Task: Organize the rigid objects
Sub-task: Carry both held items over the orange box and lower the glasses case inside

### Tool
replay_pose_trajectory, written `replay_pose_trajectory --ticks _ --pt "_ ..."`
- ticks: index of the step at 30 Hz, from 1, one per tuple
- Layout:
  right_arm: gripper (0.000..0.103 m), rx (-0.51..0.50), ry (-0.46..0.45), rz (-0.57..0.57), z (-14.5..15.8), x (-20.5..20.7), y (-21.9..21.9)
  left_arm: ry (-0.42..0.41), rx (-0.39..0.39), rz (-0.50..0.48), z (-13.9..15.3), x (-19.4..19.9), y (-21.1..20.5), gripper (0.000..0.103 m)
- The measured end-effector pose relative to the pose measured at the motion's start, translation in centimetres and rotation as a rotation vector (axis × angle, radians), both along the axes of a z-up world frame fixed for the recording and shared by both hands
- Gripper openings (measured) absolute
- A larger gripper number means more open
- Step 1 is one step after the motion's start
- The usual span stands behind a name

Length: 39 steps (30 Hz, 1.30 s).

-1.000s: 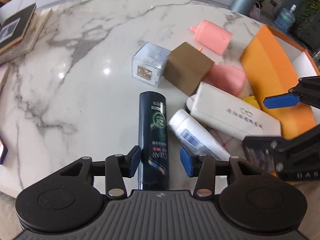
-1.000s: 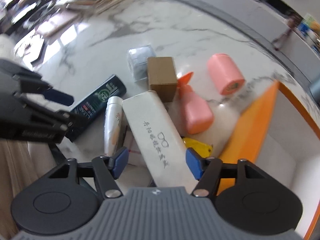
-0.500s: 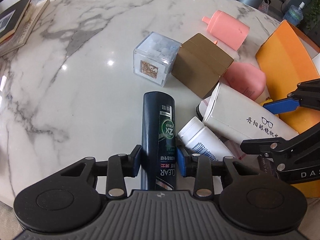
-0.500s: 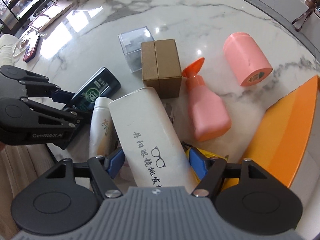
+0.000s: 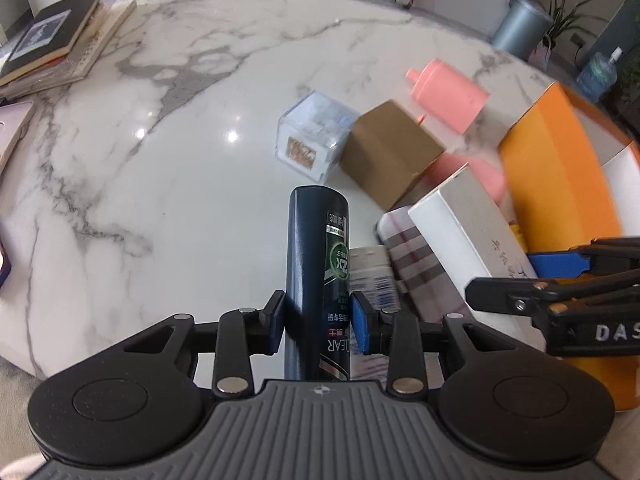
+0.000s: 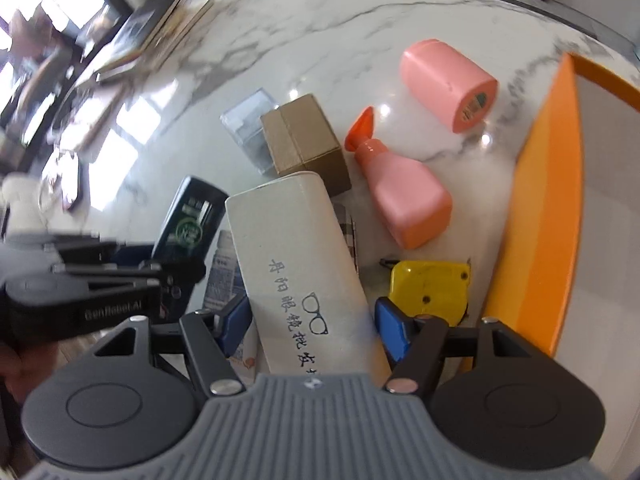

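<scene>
The dark bottle (image 5: 318,280) lay between the pads of the left gripper (image 5: 319,322), which was closed on its lower part; the bottle pointed away from the camera, and in the right wrist view (image 6: 188,216) its far end stood above the table (image 5: 180,184). The white box (image 6: 296,268) with a glasses drawing was between the fingers of the right gripper (image 6: 312,328). The blue pads (image 6: 394,334) were at both of its sides, so this gripper held the box across its width; the box (image 5: 464,228) was tilted, with its far end raised.

Under the box lay a checked item (image 5: 416,256), and beside the dark bottle a white bottle (image 5: 372,276) showed, blurred. A yellow thing (image 6: 430,288) lay just right of the box, near the right pad. Farther out, a brown carton (image 6: 304,140) touched a clear cube (image 6: 248,120) on its left. A pink spray bottle (image 6: 404,196) with an orange nozzle lay on its side to the right of the carton, and a pink cylinder (image 6: 448,84) lay beyond it, apart. An orange box (image 6: 548,208) with a white inside stood open at the right edge of the table. At the far left, some books (image 5: 52,52) were stacked.
</scene>
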State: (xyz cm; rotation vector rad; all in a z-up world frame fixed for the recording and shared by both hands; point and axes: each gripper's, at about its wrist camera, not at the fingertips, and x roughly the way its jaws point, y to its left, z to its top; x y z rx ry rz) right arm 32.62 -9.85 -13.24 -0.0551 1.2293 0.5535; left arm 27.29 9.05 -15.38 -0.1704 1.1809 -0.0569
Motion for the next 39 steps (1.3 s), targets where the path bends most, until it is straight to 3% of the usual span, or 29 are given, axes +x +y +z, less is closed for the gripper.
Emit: replay_pose_trajectory --ticks 7,14,21,25,29,33,39 --pt "0.067 0.127 -0.079 -0.139 3.5 -3.0 -2.3 -0.11 -0.038 -0.011 4.5 -2.7 -2.0 0.038" --pt "0.067 0.223 -0.19 -0.233 9.3 -4.9 -6.3 -0.242 -0.081 -0.075 10.5 -3.6 -5.9 0.038" --pt "0.067 0.152 -0.263 -0.354 12.0 -5.2 -13.0 -0.281 -0.182 -0.165 13.1 -1.7 -12.1 0.038" --pt "0.067 0.058 -0.217 -0.459 9.9 -3.9 -17.8 -0.265 -0.209 -0.226 12.7 0.6 -16.7 0.038" --pt "0.067 0.038 -0.15 -0.515 7.0 -2.2 -20.7 -0.194 -0.218 -0.247 10.1 3.5 -20.6 0.038" --pt "0.067 0.034 -0.132 -0.542 5.2 -0.5 -21.7 -0.12 -0.145 -0.22 6.8 6.8 -23.1 0.038" --pt "0.067 -0.011 -0.13 -0.582 3.2 2.3 -21.3 -0.122 -0.058 -0.192 5.0 9.4 -23.4 0.038"
